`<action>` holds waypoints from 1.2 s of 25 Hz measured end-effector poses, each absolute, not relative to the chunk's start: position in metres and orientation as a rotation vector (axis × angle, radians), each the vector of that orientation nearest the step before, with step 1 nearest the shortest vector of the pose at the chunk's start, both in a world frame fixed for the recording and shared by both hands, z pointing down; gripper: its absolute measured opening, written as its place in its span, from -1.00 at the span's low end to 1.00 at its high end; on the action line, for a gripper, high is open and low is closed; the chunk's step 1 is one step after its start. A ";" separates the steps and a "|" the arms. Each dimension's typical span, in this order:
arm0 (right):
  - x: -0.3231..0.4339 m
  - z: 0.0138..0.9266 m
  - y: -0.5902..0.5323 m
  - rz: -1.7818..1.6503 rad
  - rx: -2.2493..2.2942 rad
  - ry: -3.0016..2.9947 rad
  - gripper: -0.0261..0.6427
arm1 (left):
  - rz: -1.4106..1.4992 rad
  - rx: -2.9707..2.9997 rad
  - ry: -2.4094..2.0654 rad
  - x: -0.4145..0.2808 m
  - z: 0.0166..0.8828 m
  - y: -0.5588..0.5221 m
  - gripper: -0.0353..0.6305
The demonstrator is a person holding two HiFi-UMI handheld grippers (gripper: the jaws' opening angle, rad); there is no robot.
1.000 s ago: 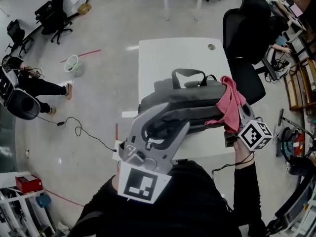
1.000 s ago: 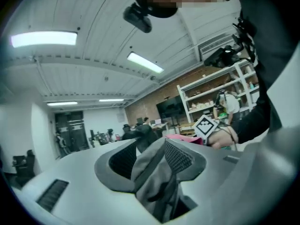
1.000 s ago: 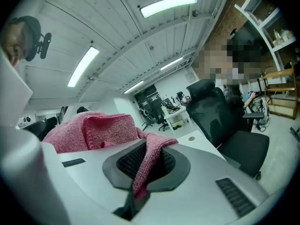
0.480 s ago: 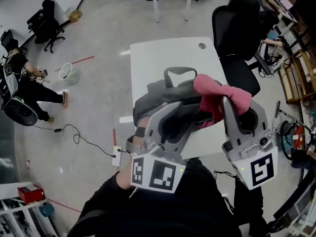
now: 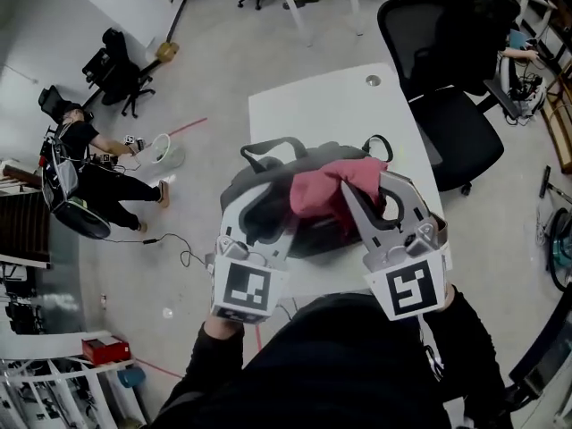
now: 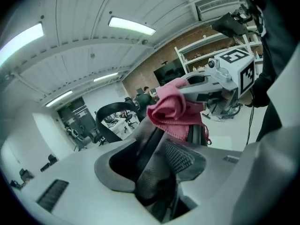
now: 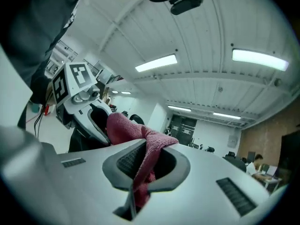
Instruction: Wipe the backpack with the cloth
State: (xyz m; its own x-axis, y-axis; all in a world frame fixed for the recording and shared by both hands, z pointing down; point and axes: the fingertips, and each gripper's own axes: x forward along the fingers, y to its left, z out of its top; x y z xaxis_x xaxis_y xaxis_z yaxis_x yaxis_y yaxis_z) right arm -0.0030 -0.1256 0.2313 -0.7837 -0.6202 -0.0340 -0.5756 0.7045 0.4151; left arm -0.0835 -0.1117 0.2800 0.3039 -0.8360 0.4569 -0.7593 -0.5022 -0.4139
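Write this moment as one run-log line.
left gripper: shut on backpack | right gripper: shut on cloth | cloth: over backpack top | backpack: on table

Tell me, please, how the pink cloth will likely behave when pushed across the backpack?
Probably floppy: the cloth droops and bunches where the right gripper pinches it. Likely light, one pinch carrying it. Its nubby weave may drag, not slide.
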 end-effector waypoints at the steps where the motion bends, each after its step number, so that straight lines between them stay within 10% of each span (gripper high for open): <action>1: 0.006 0.230 -0.130 -0.600 1.016 -2.822 -0.85 | -0.975 -2.423 1.522 -0.083 0.281 -0.114 -0.29; 9: 0.046 0.250 -0.153 0.109 0.883 -3.115 -0.82 | -1.029 -2.365 1.600 -0.079 0.295 -0.117 -0.29; 18: -0.009 0.273 -0.125 -0.464 0.740 -2.782 -0.04 | -1.009 -2.401 1.576 -0.086 0.292 -0.117 -0.29; 25: -0.017 0.281 -0.128 -0.798 0.864 -2.533 -0.04 | -0.995 -2.420 1.554 -0.085 0.295 -0.116 -0.29; 30: -0.010 0.279 -0.134 -0.826 0.942 -2.533 -0.54 | -0.992 -2.434 1.553 -0.084 0.293 -0.122 -0.29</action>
